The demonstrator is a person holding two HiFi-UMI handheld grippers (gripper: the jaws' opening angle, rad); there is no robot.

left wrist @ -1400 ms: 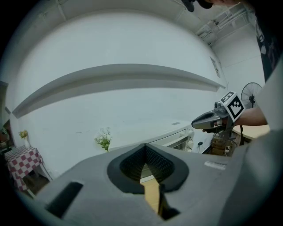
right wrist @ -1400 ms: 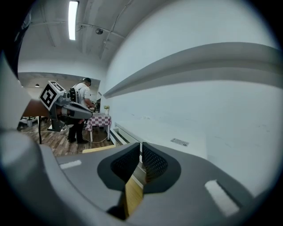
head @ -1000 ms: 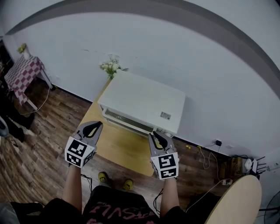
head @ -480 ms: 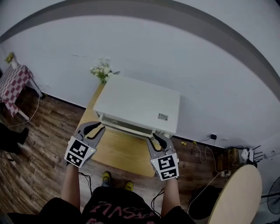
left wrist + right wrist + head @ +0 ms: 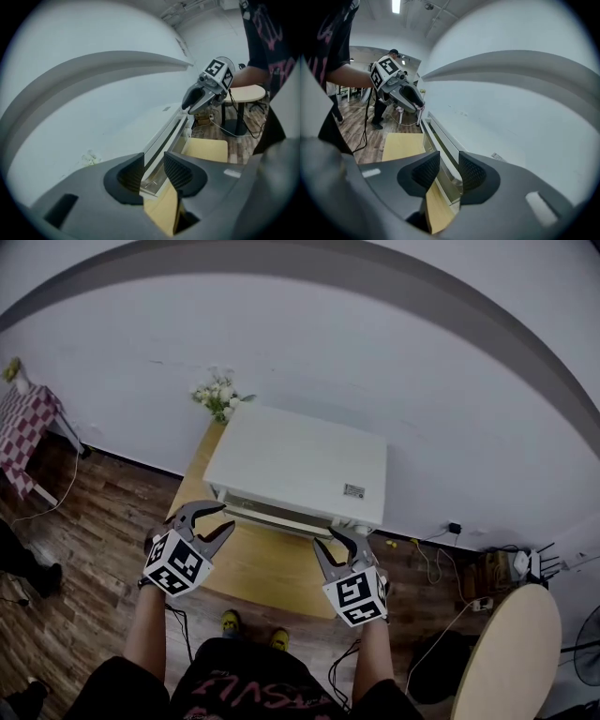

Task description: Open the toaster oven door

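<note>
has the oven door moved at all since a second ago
No: the toaster oven door still sits shut beneath the oven's white top, as before.

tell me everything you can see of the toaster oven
The toaster oven is a white box, apparently painted metal, with a flat top bearing a small label near its front right corner. It stands upright on a light wooden table, back toward the white wall. Its front door, glass with a long handle along the top edge, looks closed. The left gripper and right gripper sit at its front corners, jaws opening, the handle showing in each gap, unclamped.
</note>
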